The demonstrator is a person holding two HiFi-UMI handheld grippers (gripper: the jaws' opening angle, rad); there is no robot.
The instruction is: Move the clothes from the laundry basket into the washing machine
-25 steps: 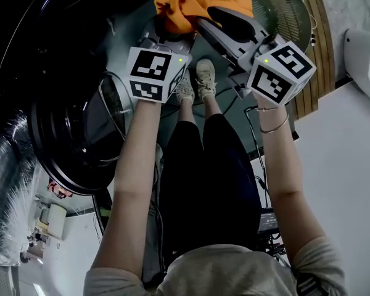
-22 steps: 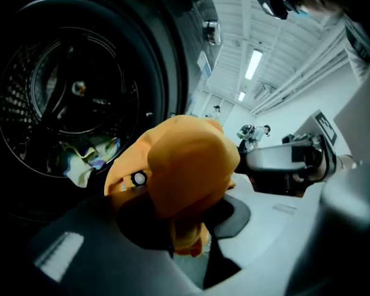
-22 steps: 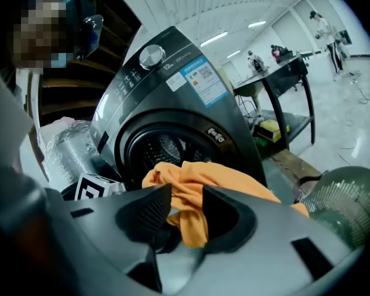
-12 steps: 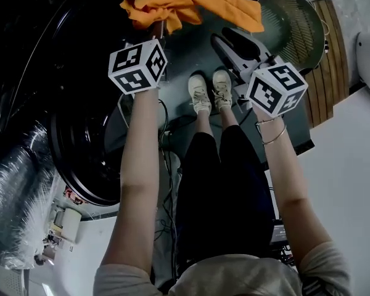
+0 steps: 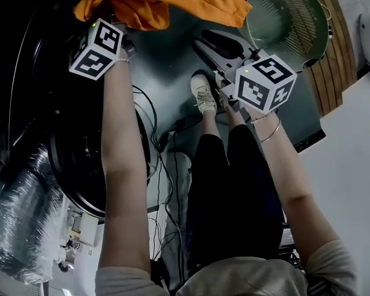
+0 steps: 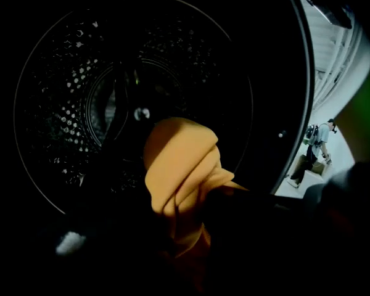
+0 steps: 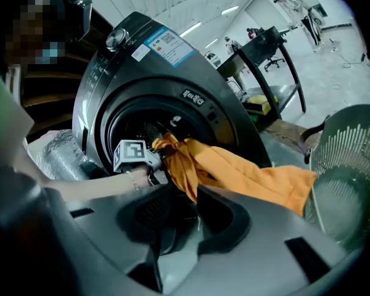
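One orange cloth (image 5: 172, 2) is clamped in the left claw (image 5: 124, 36) in the head view, its tail beside the basket (image 5: 290, 23). Left gripper view: the cloth is held before the drum (image 6: 68, 103). Right gripper view: the right claw (image 7: 185, 221) is seen with jaws just opened, apart, nothing between.

Head view steeply down — both gripper views toward the washing machine (image 7: 200, 100)

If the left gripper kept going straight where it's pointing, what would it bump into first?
Likely the back wall of the drum: the left gripper, shut on the orange cloth, points into the open washing machine. Nothing else shows between, though depth is unclear.
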